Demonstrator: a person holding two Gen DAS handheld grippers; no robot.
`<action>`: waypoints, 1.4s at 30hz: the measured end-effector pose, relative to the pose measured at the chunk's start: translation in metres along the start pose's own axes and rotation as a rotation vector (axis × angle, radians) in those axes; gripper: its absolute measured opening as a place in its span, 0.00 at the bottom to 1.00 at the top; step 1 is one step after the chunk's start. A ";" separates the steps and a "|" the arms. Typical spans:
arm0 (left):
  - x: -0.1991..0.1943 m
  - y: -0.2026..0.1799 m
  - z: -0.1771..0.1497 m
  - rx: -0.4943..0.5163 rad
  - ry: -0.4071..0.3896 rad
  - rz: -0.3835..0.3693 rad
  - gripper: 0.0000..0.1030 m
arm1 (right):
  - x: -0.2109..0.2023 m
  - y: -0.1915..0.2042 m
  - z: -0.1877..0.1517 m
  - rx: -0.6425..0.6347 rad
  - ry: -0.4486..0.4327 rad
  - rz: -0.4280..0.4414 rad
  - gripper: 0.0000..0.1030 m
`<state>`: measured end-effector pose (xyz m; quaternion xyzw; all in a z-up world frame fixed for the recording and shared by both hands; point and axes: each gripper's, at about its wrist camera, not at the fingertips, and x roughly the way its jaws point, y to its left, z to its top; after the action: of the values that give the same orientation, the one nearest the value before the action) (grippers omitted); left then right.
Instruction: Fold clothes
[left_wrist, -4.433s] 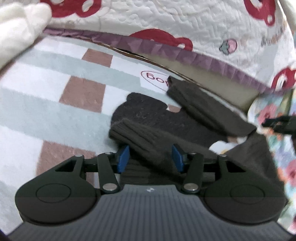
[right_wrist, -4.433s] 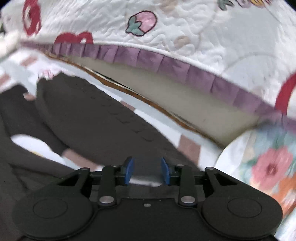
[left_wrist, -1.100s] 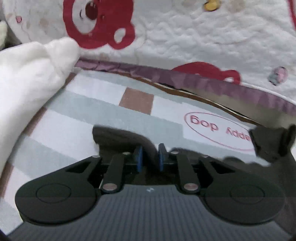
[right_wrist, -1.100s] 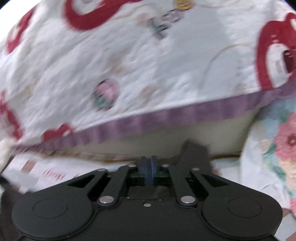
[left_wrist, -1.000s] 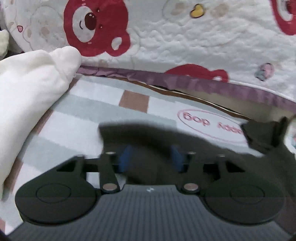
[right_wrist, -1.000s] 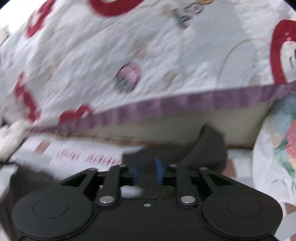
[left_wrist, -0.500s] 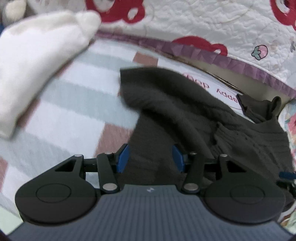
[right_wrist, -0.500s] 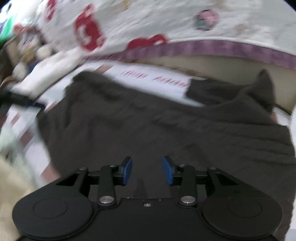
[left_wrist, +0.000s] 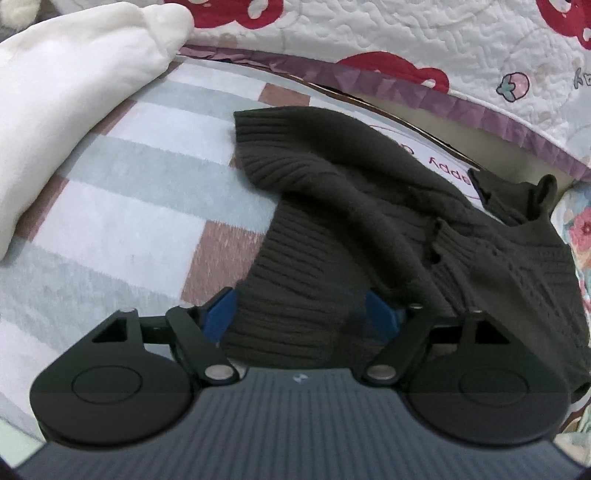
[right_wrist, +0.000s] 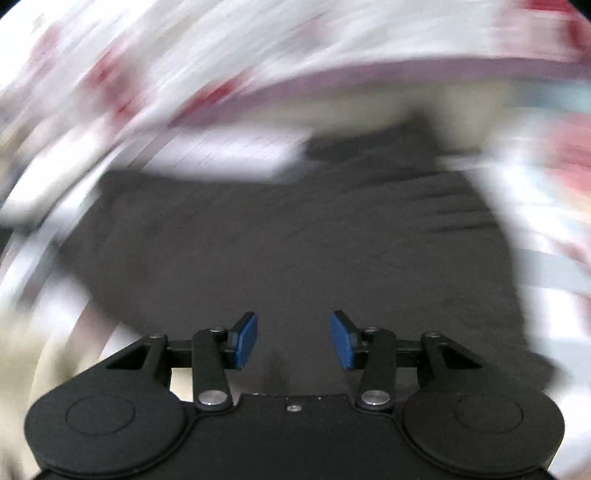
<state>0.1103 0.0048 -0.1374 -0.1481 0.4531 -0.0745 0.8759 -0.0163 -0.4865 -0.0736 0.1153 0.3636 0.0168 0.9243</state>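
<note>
A checked rug (left_wrist: 122, 206) in pale green, white and brown fills the floor of the left wrist view, running from seven o'clock up to the purple-frilled edge of a white quilt (left_wrist: 424, 40) printed with red bears, which arcs across from eleven to three o'clock. A bulky cream-white garment (left_wrist: 70, 85) is bunched at ten o'clock, lying on the rug and touching the quilt's frill. The dark knitted sweater (left_wrist: 369, 221) lies crumpled on the rug from the centre out to four o'clock, one ribbed hem pushed up toward twelve and a small flap of it standing up at two o'clock, near a floral cloth (left_wrist: 580, 229) at three. The left gripper (left_wrist: 303, 314) points steeply down at the sweater's near ribbed edge; its jaws have just been opening and now stand wide, the blue pads either side of the knit fold (the left pad sits at the fabric's edge, and the right is half veiled by blur), not pinching it. The right wrist view is heavily smeared, yet the sweater (right_wrist: 295, 240) shows as a dark mass from nine to four o'clock. The right gripper (right_wrist: 293, 341) tilts down over it, jaws also just opening, spread apart with nothing pressed between the pads.
</note>
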 end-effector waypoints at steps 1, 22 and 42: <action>0.001 -0.002 -0.001 0.014 0.004 0.005 0.76 | -0.010 -0.020 0.006 0.105 -0.024 0.042 0.49; -0.019 -0.047 -0.022 0.445 0.127 0.087 0.33 | -0.004 -0.044 -0.033 -0.178 0.288 -0.074 0.37; 0.008 0.021 -0.005 0.002 0.024 -0.102 0.79 | 0.012 -0.032 -0.037 -0.302 0.216 -0.363 0.50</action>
<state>0.1107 0.0215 -0.1532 -0.1690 0.4552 -0.1211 0.8658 -0.0342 -0.5083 -0.1154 -0.0934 0.4681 -0.0831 0.8748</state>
